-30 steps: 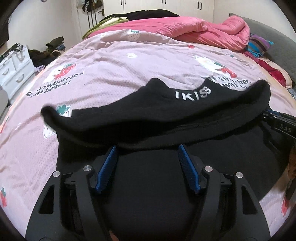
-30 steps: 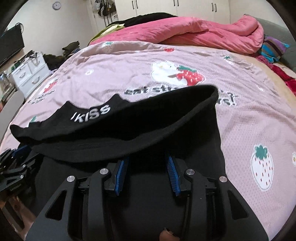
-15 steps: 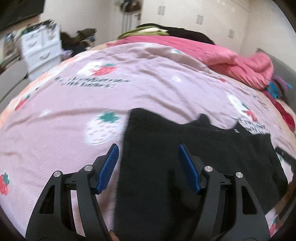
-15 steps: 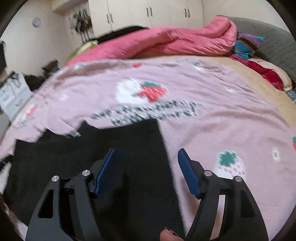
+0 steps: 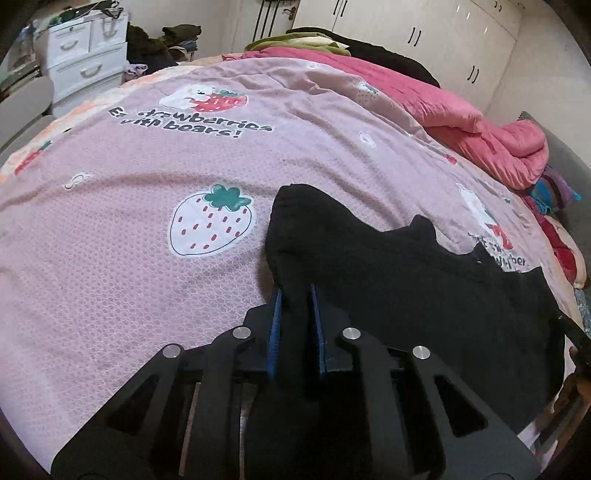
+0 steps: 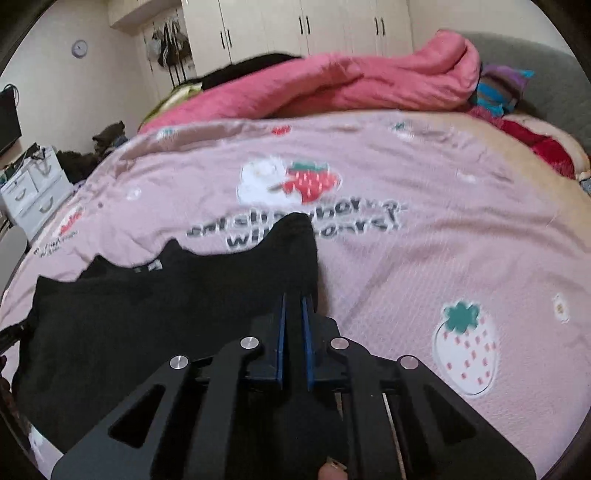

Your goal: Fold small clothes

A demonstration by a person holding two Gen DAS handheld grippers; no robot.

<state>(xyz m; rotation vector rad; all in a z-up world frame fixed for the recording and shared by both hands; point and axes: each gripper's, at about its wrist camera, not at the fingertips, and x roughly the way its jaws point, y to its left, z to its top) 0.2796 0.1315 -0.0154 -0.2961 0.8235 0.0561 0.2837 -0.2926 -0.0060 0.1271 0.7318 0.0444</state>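
A black garment (image 5: 406,280) lies folded on the pink strawberry-print bedspread (image 5: 147,177). In the left wrist view my left gripper (image 5: 295,290) is at the garment's left edge, its jaws closing, and the blue pads pinch a fold of the black cloth. In the right wrist view the same garment (image 6: 166,295) spreads to the left, and my right gripper (image 6: 294,296) is at its right edge, jaws closing with black cloth pressed between the pads. A strip of white lettering (image 6: 153,266) peeks out at the garment's far edge.
A rumpled pink duvet (image 5: 461,122) is piled at the back of the bed (image 6: 461,240), with dark and green clothes behind it. White drawers (image 5: 85,62) stand on the floor to the left. Wardrobe doors (image 6: 332,26) line the back wall.
The garment's raised upper half has been laid flat. Both grippers moved outward to the garment's side edges, and their jaws went from open to pinched on the cloth.
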